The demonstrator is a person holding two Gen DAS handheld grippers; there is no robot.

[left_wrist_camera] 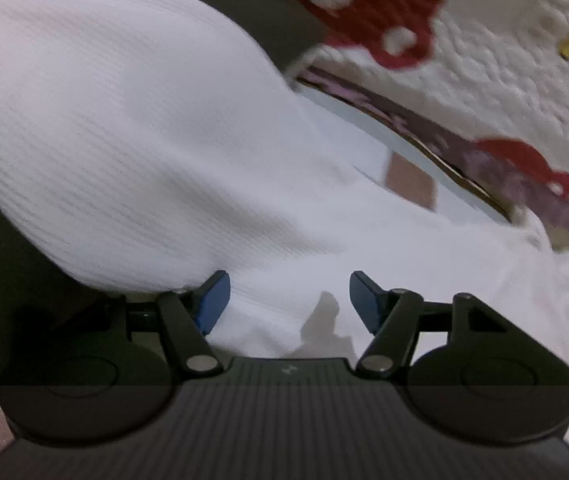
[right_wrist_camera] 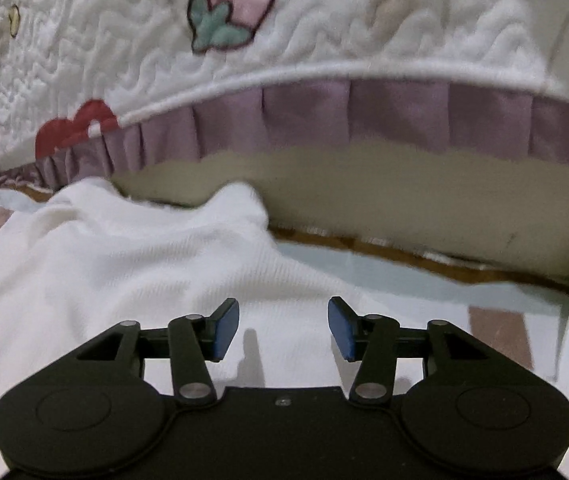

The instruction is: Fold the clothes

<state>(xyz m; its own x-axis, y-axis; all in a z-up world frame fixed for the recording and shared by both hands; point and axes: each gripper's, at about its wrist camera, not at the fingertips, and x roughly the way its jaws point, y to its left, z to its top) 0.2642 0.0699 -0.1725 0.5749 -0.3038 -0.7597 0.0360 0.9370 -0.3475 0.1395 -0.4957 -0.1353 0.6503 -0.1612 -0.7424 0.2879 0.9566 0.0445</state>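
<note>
A white ribbed garment (left_wrist_camera: 268,216) lies spread on a pale sheet. A big rounded fold of it (left_wrist_camera: 96,128) bulges close to the lens and reaches down to the left finger. My left gripper (left_wrist_camera: 290,300) is just above the cloth, its blue pads (left_wrist_camera: 214,302) wide apart and clasping nothing. In the right wrist view the same white garment (right_wrist_camera: 116,264) fills the lower left, its crumpled edge (right_wrist_camera: 236,204) lifted towards the bed. My right gripper (right_wrist_camera: 284,328) stands open over the cloth, with only its own shadow between the fingers.
A quilted white bedspread (right_wrist_camera: 324,36) with a strawberry patch (right_wrist_camera: 232,8) and purple ruffle (right_wrist_camera: 364,116) hangs over a beige mattress side (right_wrist_camera: 384,200). The pale blue sheet (right_wrist_camera: 424,280) carries pink squares (right_wrist_camera: 498,332). A dark grey mass (left_wrist_camera: 244,4) sits behind the bulge.
</note>
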